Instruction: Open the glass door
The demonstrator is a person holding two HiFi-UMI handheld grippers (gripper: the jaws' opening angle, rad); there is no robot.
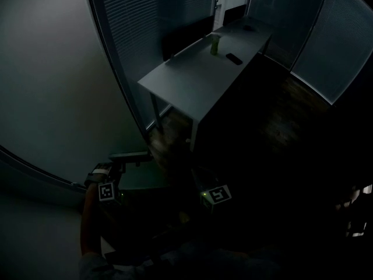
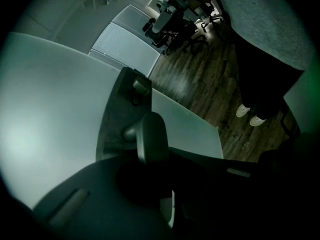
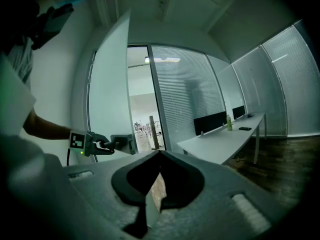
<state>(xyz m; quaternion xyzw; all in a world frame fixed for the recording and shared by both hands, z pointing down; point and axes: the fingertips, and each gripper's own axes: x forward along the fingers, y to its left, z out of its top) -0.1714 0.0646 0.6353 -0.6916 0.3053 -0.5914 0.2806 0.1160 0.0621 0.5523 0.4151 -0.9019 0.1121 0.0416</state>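
The frosted glass door [image 1: 52, 98] stands partly swung open; in the right gripper view its leaf [image 3: 107, 99] leaves a bright doorway beside it. My left gripper [image 1: 119, 169] is shut on the door's lever handle [image 1: 133, 156]. In the left gripper view the grey handle [image 2: 152, 136] runs from its lock plate [image 2: 122, 114] down between the dark jaws of the left gripper [image 2: 150, 166]. The right gripper view shows the left gripper [image 3: 102, 145] clamped on that handle [image 3: 121, 143]. My right gripper [image 3: 159, 156] is held off the door, shut, with nothing in it; its marker cube [image 1: 217, 194] sits low in the head view.
A long white desk [image 1: 192, 74] carries a green bottle [image 1: 214, 44] and a flat black item [image 1: 233, 58]. Blind-covered glass walls [image 1: 157, 16] enclose the dark room with its wood floor. A person in white shoes [image 2: 250, 116] stands on the door's other side, with office chairs [image 2: 175, 19] beyond.
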